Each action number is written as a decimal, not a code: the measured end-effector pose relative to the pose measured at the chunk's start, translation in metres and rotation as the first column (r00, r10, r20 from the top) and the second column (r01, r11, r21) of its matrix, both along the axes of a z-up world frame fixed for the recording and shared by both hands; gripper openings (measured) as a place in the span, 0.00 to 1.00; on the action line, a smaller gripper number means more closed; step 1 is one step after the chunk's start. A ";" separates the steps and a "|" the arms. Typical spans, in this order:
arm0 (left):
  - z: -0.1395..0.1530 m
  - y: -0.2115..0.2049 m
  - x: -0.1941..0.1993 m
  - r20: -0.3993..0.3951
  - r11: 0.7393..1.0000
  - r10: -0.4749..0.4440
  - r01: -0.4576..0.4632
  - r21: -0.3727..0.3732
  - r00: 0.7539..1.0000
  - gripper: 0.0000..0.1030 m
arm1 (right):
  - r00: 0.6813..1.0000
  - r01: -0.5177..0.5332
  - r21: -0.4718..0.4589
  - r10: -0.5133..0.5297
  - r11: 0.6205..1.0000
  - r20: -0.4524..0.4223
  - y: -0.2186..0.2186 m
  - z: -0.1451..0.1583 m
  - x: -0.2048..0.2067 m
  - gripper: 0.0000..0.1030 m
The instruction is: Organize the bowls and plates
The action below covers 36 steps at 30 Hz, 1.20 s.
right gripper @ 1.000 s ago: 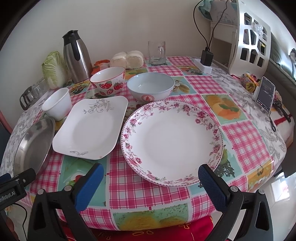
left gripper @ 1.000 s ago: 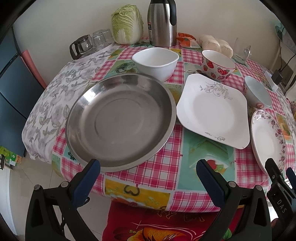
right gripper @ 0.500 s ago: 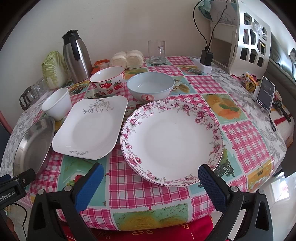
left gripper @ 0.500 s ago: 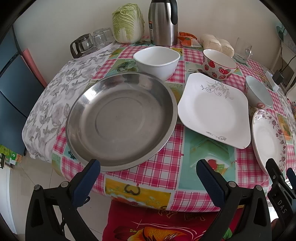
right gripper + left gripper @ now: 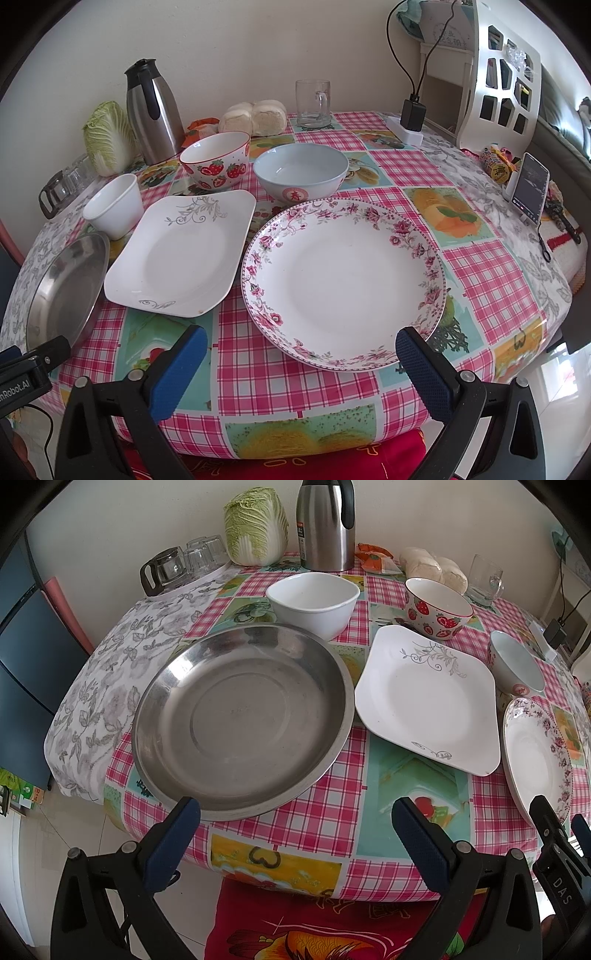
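Note:
A steel round plate (image 5: 240, 720) lies at the table's near left, with my open left gripper (image 5: 295, 816) just in front of its rim, holding nothing. To its right sit a square white plate (image 5: 428, 698) and a floral round plate (image 5: 343, 280). My right gripper (image 5: 299, 343) stands open at the floral plate's near edge, empty. Behind the plates stand a white bowl (image 5: 314, 602), a strawberry bowl (image 5: 216, 158) and a pale blue bowl (image 5: 301, 173).
At the back are a cabbage (image 5: 256, 526), a steel thermos (image 5: 325, 524), a glass mug (image 5: 313, 101), buns (image 5: 255, 116) and glasses (image 5: 184, 563). A phone (image 5: 528, 192) and charger (image 5: 412, 114) sit at the right. The checked tablecloth (image 5: 288, 373) hangs over the near edge.
Both grippers have edged slightly forward toward the table. The dishes have not moved.

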State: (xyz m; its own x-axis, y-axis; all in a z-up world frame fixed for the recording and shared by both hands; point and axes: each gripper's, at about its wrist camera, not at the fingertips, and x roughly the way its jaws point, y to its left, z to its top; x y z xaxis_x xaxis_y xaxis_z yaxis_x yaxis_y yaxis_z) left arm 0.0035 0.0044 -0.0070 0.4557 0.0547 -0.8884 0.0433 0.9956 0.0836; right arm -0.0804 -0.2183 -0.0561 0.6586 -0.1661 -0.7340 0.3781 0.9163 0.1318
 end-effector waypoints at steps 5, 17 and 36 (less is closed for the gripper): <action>0.000 0.000 0.000 0.000 1.000 0.001 -0.001 0.000 1.000 1.00 | 1.000 -0.001 -0.001 0.001 1.000 0.000 0.000 0.000 0.000 1.00; -0.002 0.005 0.002 -0.011 1.000 0.013 -0.013 -0.010 1.000 1.00 | 1.000 -0.015 -0.036 0.015 0.999 0.000 0.008 0.001 0.004 1.00; 0.005 0.089 0.050 0.052 0.947 0.301 -0.292 -0.133 0.952 1.00 | 0.981 -0.165 0.035 0.160 0.986 0.110 0.050 0.012 0.049 1.00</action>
